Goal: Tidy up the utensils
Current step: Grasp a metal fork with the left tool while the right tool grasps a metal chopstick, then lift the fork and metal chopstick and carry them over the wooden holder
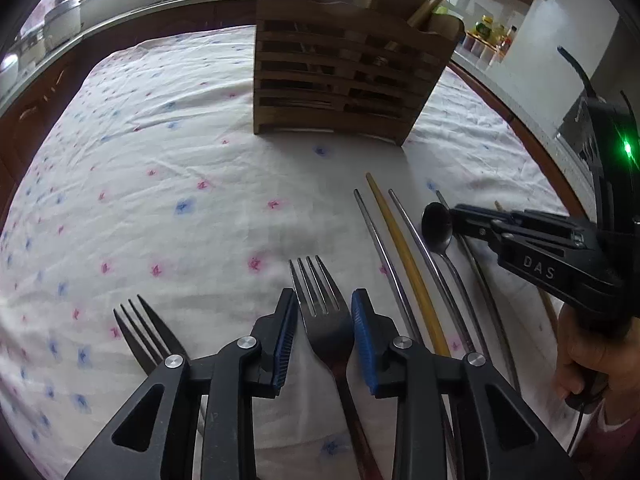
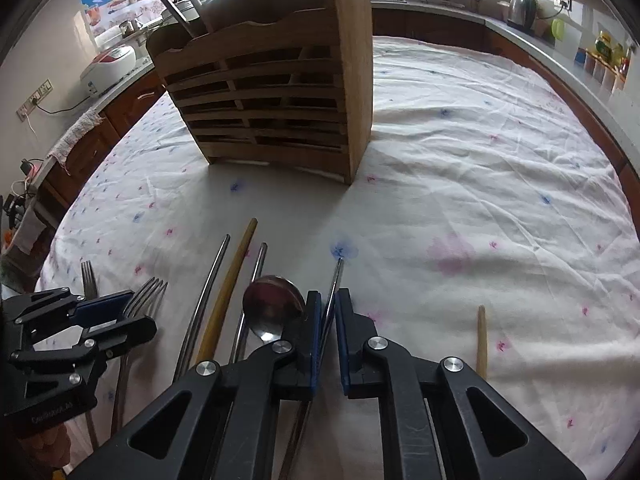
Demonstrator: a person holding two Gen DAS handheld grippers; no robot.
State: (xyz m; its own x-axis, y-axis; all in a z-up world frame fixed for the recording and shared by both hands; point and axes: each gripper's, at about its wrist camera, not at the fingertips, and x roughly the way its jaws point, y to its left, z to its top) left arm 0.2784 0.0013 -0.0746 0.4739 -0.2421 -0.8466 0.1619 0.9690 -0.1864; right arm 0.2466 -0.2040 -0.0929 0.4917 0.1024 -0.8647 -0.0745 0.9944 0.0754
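**Two grips set, caddy straight ahead**

Two slatted wooden walls of the caddy fill the upper centre of my left view, beyond the utensils on the wrinkled floral cloth. My left gripper pinches a steel fork, handle running toward the camera. My right gripper is pressed together on a thin metal chopstick, lying lengthwise between the pads beside a round spoon.

A home kitchen: a counter with wooden cabinets below runs around the room, bearing a rice cooker, a kettle and spice jars. A flowered cloth covers the tabletop, where a wooden cutlery holder stands.
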